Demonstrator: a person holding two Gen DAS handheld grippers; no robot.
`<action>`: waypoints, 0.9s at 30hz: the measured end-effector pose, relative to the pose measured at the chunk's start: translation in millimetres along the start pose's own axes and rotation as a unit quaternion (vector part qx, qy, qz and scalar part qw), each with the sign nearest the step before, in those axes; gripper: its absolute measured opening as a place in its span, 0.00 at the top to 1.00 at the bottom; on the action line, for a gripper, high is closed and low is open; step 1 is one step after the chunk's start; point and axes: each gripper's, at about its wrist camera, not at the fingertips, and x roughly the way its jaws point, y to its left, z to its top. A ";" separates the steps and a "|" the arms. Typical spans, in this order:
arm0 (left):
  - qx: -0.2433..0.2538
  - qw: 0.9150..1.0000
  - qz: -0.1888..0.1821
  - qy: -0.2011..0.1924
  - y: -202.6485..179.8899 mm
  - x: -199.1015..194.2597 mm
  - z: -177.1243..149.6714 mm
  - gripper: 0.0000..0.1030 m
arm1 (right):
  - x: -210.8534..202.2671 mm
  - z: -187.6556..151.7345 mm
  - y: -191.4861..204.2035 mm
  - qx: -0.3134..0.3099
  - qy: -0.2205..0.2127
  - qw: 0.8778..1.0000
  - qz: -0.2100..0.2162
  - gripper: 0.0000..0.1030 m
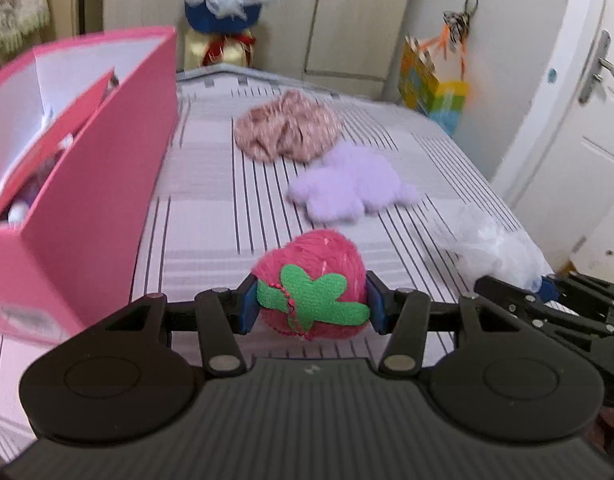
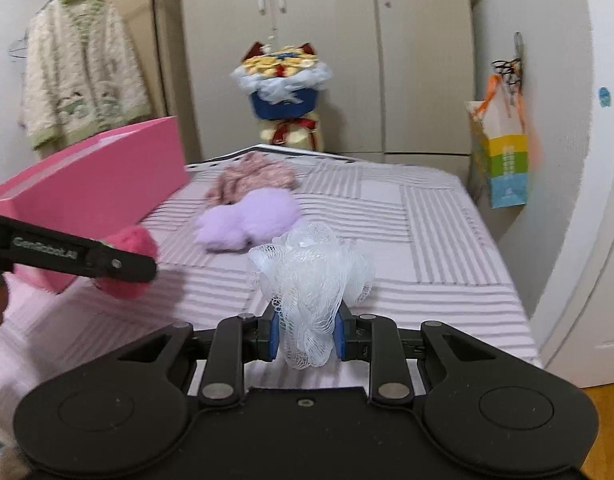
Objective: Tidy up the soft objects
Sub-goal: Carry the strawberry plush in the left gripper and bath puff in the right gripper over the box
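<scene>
My left gripper [image 1: 311,300] is closed on the fuzzy pink strawberry plush with a green felt leaf [image 1: 313,280], its blue pads pressing in from both sides, the toy lifted clear of the striped lilac bedsheet [image 1: 211,224]; my right gripper [image 2: 305,334] is pinched on a trailing fold of the white mesh bath pouf [image 2: 313,268], most of the ball bulging free beyond the fingertips. Outward from there, a fluffy lilac plush [image 1: 351,188] lies mid-bed, touching a crumpled dusty-pink fabric piece [image 1: 289,130] nearer the far edge; the open pink cardboard box [image 1: 95,184] stands along the bed's left edge, already holding some items I cannot make out. I judge both loads are headed for that box; the risks are plain: the mesh is held only by a thin fold and could slide out; the round strawberry could squirt from the pads; my two grippers sit close together and could collide at the box mouth; a knock might tip the light box.
</scene>
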 end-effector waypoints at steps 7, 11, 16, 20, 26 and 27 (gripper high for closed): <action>-0.010 0.999 -0.018 0.037 16.3 -24.1 -16.2 0.51 | -26.8 -2.6 22.6 -0.041 0.020 0.997 0.059 0.72; -0.007 0.999 -0.022 0.041 22.4 -41.2 -20.9 0.51 | -43.2 4.9 32.2 -0.062 0.033 0.994 0.087 0.71; -0.009 0.998 -0.042 0.048 30.6 -64.9 -22.4 0.51 | -55.5 21.8 47.3 -0.086 0.042 0.988 0.122 0.71; -0.004 0.997 -0.059 0.053 37.7 -85.3 -19.4 0.51 | -62.2 36.7 61.6 -0.098 0.043 0.982 0.156 0.71; 0.016 0.997 -0.063 0.050 49.8 -122.5 -9.7 0.50 | -67.4 63.6 87.5 -0.110 0.038 0.970 0.212 0.71; 0.020 0.997 -0.063 0.048 52.6 -128.4 -7.5 0.50 | -67.4 68.2 91.6 -0.110 0.039 0.968 0.223 0.71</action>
